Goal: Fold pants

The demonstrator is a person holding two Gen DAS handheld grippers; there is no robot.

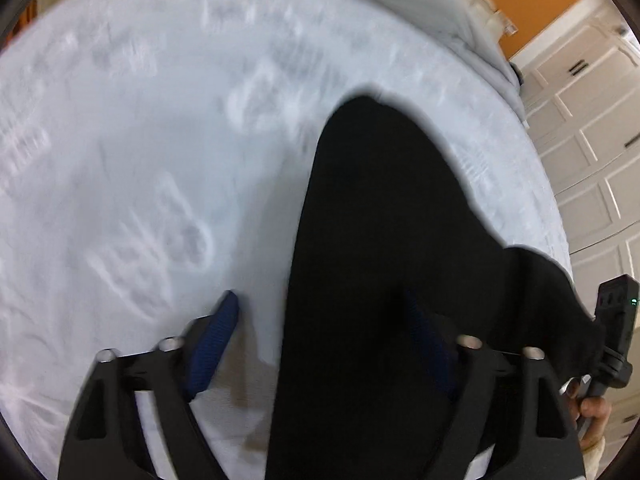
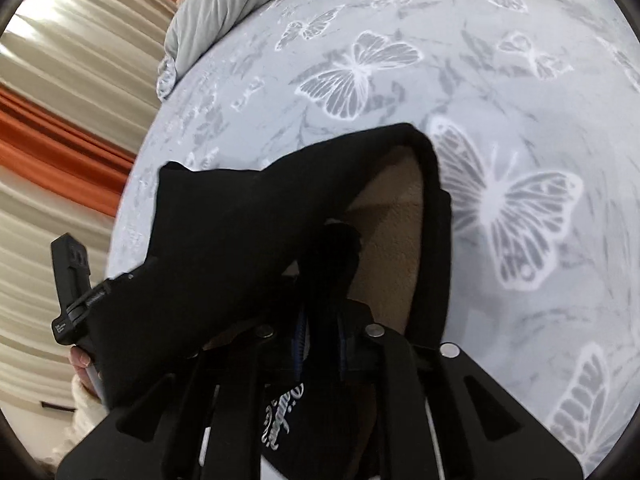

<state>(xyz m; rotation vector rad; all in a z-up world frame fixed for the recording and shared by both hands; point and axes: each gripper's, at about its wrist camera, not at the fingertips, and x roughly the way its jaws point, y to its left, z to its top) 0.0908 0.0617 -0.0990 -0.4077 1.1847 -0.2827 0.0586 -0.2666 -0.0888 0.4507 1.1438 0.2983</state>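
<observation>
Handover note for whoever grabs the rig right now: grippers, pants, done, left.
Left gripper: open, fingers wide apart, black pants lying between them, not pinched.
Right gripper: shut on the pants, the fabric bunched and lifted, its tan inner lining showing.
Pants lie on the butterfly bedspread, one long section stretching away from the left gripper.
Done: one grip taken. No neat fold visible yet.
Left: close the left gripper on the fabric, then probably lay the pants flat and fold.
</observation>
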